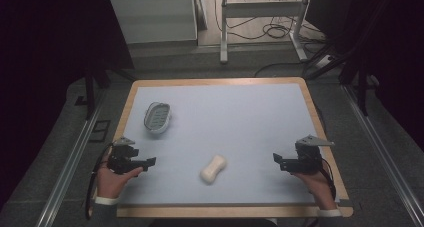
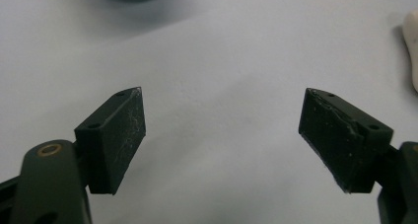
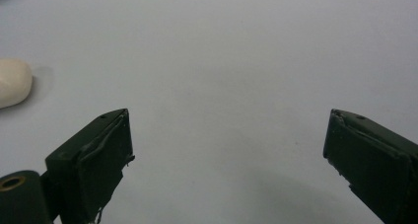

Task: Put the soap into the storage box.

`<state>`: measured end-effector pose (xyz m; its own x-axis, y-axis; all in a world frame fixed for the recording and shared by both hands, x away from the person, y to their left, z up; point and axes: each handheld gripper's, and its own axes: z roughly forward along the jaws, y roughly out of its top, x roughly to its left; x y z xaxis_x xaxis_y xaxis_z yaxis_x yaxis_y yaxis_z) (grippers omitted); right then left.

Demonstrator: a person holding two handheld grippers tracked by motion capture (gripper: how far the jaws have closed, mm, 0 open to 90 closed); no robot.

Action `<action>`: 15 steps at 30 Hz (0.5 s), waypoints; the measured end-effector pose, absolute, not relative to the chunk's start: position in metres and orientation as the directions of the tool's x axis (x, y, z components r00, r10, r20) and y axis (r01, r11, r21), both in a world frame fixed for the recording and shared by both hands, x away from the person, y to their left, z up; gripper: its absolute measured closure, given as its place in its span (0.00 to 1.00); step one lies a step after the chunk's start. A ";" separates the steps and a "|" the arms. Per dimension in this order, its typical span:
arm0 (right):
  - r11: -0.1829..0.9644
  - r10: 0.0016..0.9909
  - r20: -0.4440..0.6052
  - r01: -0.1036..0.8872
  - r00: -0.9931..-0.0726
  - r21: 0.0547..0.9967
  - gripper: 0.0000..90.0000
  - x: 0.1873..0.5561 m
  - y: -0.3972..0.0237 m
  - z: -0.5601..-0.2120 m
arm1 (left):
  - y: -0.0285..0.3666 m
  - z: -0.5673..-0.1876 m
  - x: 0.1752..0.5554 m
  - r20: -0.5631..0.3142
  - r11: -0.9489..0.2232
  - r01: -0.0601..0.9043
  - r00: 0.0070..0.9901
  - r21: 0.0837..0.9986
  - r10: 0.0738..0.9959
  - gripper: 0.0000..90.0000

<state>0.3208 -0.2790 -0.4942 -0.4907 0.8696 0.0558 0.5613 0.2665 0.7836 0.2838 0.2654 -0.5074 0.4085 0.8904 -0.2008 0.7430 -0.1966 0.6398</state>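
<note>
Soap bar (image 1: 213, 169) lies between left hand-held gripper (image 1: 148, 162) and right hand-held gripper (image 1: 278, 161), both wide open, empty

a table (image 1: 306, 89) with a light wooden edge carries a pale blue-grey mat (image 1: 235, 122) that covers almost all of its top; the wood shows as a thin border along the far, left and right sides and a wider strip at the near edge; on the mat, far left, lies a white oval soap dish (image 1: 157, 117) with a ribbed grey inside; near the middle, toward the near edge, lies a cream-white bar of soap (image 1: 213, 169), pinched at its waist, set diagonally; dish and soap are well apart; the soap's end shows at the left edge of the right gripper view (image 3: 14, 82)
</note>
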 end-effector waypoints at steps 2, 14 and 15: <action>0.268 0.871 0.053 0.564 -0.488 0.781 0.05 0.321 -0.277 -0.494 | 0.264 -0.505 0.281 -0.192 -0.207 0.731 0.422 0.651 0.886 0.21; 0.286 0.884 0.021 0.577 -0.466 0.765 0.07 0.326 -0.250 -0.499 | 0.263 -0.506 0.282 -0.200 -0.215 0.714 0.449 0.666 0.871 0.17; 0.286 0.884 0.021 0.577 -0.466 0.765 0.07 0.326 -0.250 -0.499 | 0.263 -0.505 0.282 -0.200 -0.212 0.713 0.446 0.668 0.872 0.17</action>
